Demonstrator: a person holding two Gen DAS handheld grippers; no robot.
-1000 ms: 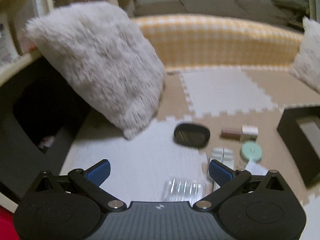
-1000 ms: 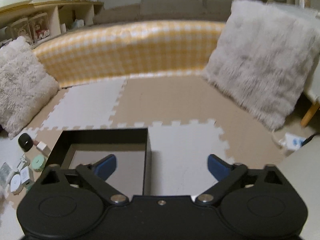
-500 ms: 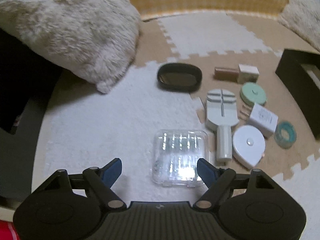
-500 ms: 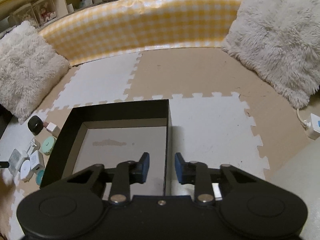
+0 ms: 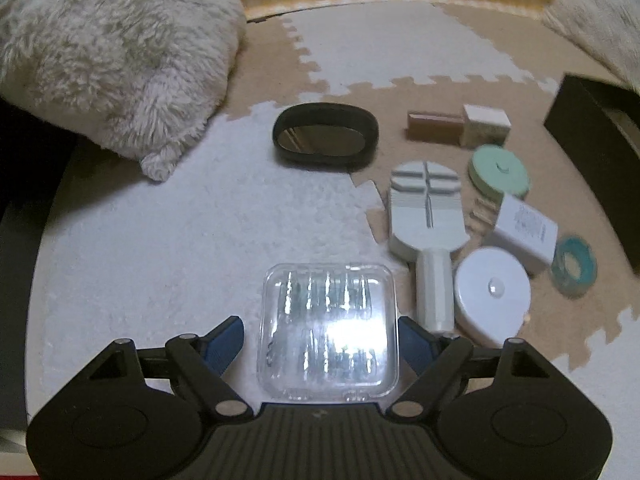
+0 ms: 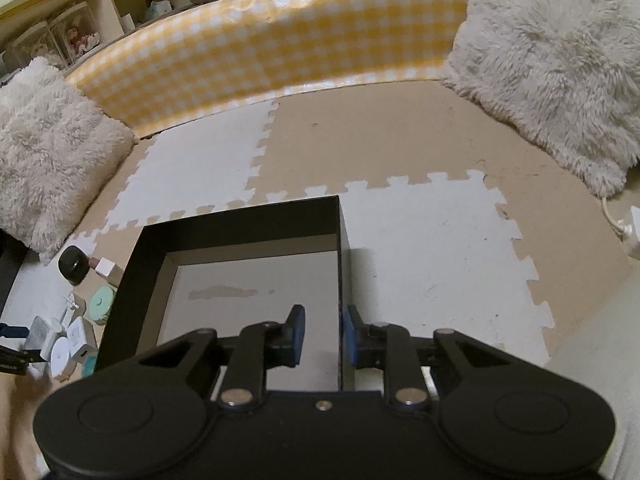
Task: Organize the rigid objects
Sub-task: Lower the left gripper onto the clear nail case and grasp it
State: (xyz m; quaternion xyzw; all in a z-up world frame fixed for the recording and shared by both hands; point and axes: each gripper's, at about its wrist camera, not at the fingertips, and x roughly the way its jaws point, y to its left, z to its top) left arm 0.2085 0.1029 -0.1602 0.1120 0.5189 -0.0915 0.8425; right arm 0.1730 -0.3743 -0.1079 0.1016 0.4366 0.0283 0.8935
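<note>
A clear plastic case (image 5: 330, 326) lies on the white mat, between the open fingers of my left gripper (image 5: 320, 344); the pads stand on either side of it with small gaps. Right of it lie a white handled tool (image 5: 428, 220), a round white disc (image 5: 494, 296), a white adapter (image 5: 524, 232), a green disc (image 5: 498, 170), a teal tape ring (image 5: 574, 266), a brown-and-white stick (image 5: 456, 124) and a black oval mirror (image 5: 324, 136). My right gripper (image 6: 322, 338) straddles the right wall of the empty black box (image 6: 240, 224), its pads close around the wall.
Fluffy cushions lie at the left (image 5: 104, 40) and the right (image 6: 552, 60). A yellow checked bolster (image 6: 280, 36) runs along the back. Foam puzzle mats (image 6: 420, 240) cover the floor. A white power strip (image 6: 632, 236) lies at the far right. The box edge also shows in the left wrist view (image 5: 596, 140).
My left gripper tilted down and moved in until the clear case lies between its fingers. My right gripper narrowed from wide open to close around the box's right wall.
</note>
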